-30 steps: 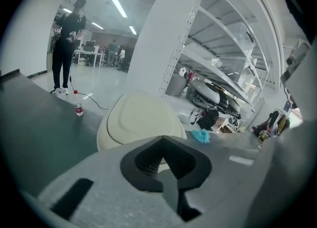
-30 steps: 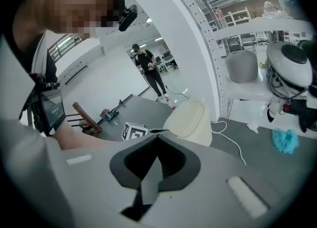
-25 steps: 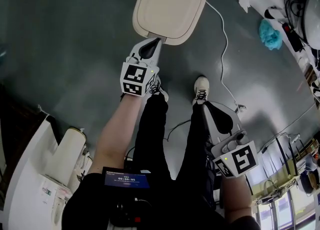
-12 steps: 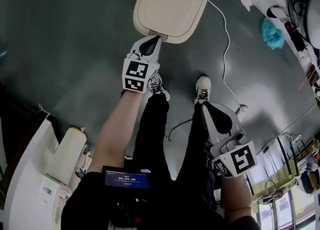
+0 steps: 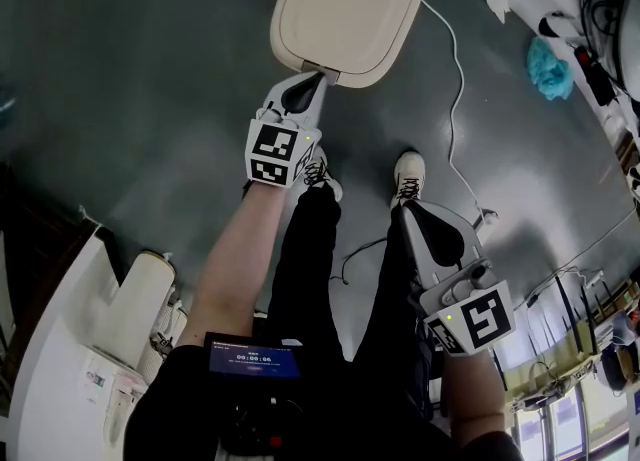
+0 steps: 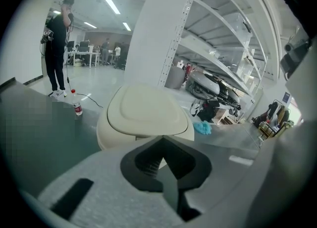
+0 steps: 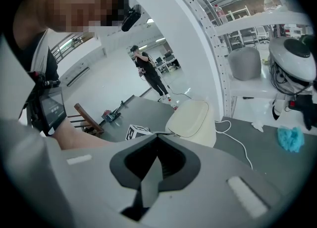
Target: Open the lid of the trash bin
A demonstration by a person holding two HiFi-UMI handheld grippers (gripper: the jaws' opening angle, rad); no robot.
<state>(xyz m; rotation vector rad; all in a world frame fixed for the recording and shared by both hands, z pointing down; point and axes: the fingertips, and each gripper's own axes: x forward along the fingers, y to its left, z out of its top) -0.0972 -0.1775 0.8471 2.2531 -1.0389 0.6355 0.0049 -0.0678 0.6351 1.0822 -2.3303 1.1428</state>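
Item: cream plastic trash bin (image 5: 345, 9) with rounded-square lid, standing on the dark grey-green floor (image 5: 130, 79) directly ahead of the person; lid down, flat on the body. In the left gripper view the trash bin (image 6: 143, 115) fills the middle ground just beyond the jaws; in the right gripper view it (image 7: 190, 120) stands further off, to the right of centre. Left gripper (image 5: 320, 77): held out forward, tips at the near edge of the lid, contact not determinable; jaws closed together, nothing between them (image 6: 161, 139). Right gripper (image 5: 409, 208): held low beside the person's right leg, well apart from the bin; jaws likewise closed together and empty (image 7: 157, 136). Surroundings: white cable (image 5: 452, 99) trailing across the floor from behind the bin, past its right side; crumpled teal cloth (image 5: 548, 67) on the floor to the right; pair of white shoes (image 5: 405, 177) below black trousers; clear plastic bottle with red cap (image 6: 77, 107) on the floor to the bin's left; standing person in dark clothing (image 6: 57, 49) in the background.
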